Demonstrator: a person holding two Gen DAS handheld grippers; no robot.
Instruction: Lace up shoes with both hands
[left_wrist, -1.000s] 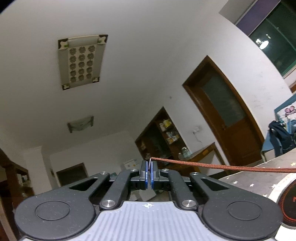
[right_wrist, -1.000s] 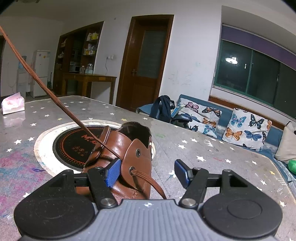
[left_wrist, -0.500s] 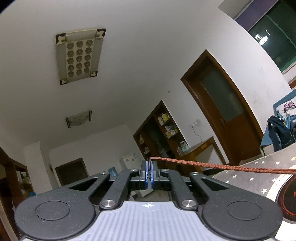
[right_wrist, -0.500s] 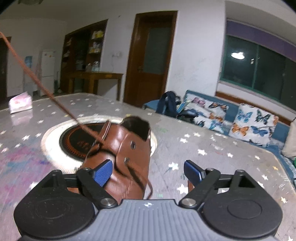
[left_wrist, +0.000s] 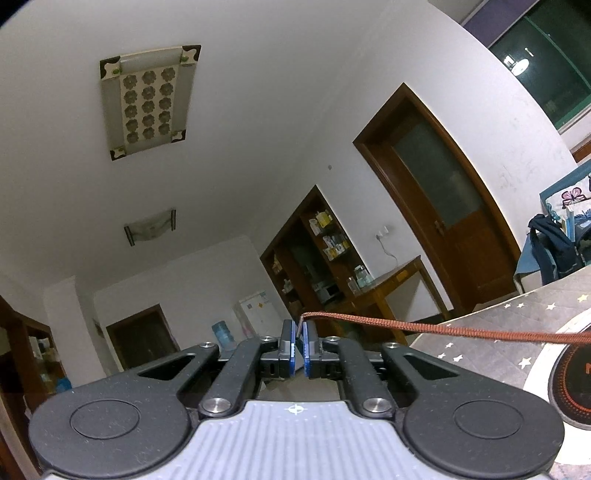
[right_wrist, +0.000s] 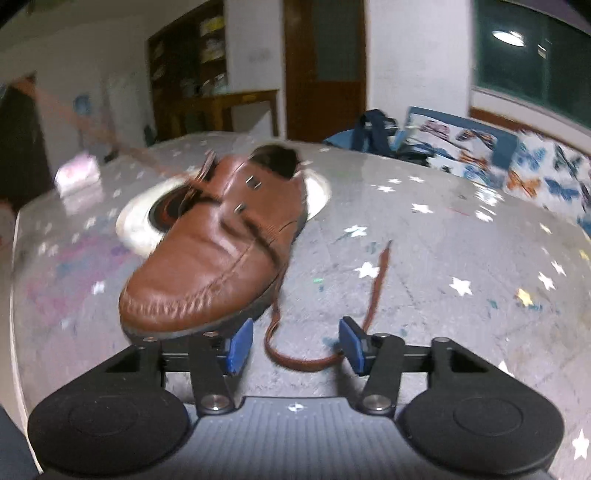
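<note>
A brown leather shoe (right_wrist: 218, 251) lies on the star-patterned table, toe toward the right wrist camera. A brown lace end (right_wrist: 375, 295) trails loose from the shoe across the table, looping between the fingers of my right gripper (right_wrist: 293, 345), which is open and empty just above it. My left gripper (left_wrist: 298, 345) is raised and tilted toward the ceiling. Its jaws stand slightly apart, with the other lace end (left_wrist: 424, 328) still between them, running off to the right toward the shoe. That stretch shows blurred in the right wrist view (right_wrist: 92, 125).
The table (right_wrist: 443, 229) has a round dark inlay with a white ring (right_wrist: 147, 218) under the shoe. A pink tissue pack (right_wrist: 77, 171) lies at the far left. A sofa with butterfly cushions (right_wrist: 517, 166) stands behind, a wooden door (left_wrist: 443, 206) and shelves beyond.
My right gripper has pulled back and risen, so the whole shoe and the loose lace end now show. My left gripper's jaws have parted slightly around the lace.
</note>
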